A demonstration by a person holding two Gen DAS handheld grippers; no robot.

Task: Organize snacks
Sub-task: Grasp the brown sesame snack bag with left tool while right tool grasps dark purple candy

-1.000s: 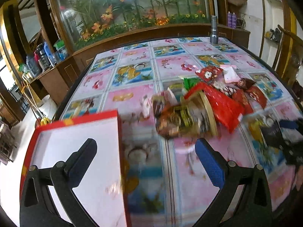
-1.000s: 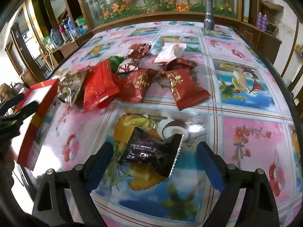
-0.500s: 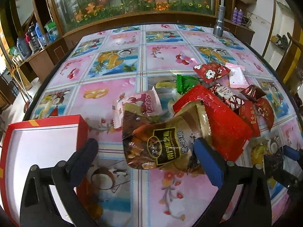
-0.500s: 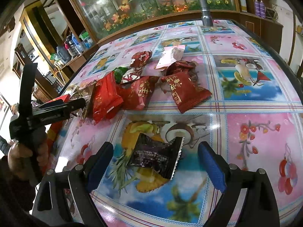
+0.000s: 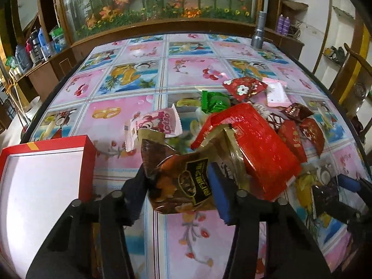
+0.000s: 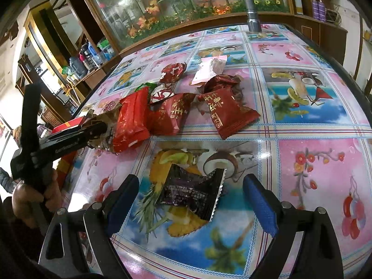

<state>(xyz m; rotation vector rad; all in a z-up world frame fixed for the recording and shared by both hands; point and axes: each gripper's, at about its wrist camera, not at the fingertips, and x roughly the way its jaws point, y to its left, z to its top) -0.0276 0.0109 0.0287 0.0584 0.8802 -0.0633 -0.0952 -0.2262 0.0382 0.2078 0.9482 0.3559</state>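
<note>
My left gripper is shut on a brown snack packet at the near edge of a pile of snacks. A big red packet lies against it on the right, a pink Lotso packet behind. A red box with a white inside lies open at the left. My right gripper is open, its fingers on either side of a dark purple packet that lies flat on the table. The left gripper also shows in the right wrist view, at the pile's left end.
The table has a glossy fruit-print cloth. More red packets, a green one and a pale pink one lie in the pile. A metal flashlight stands at the far edge. A wooden planter ledge runs behind.
My left gripper has moved forward and closed on the brown packet, which now sits crumpled between its fingers. My right gripper stays open around the purple packet.
</note>
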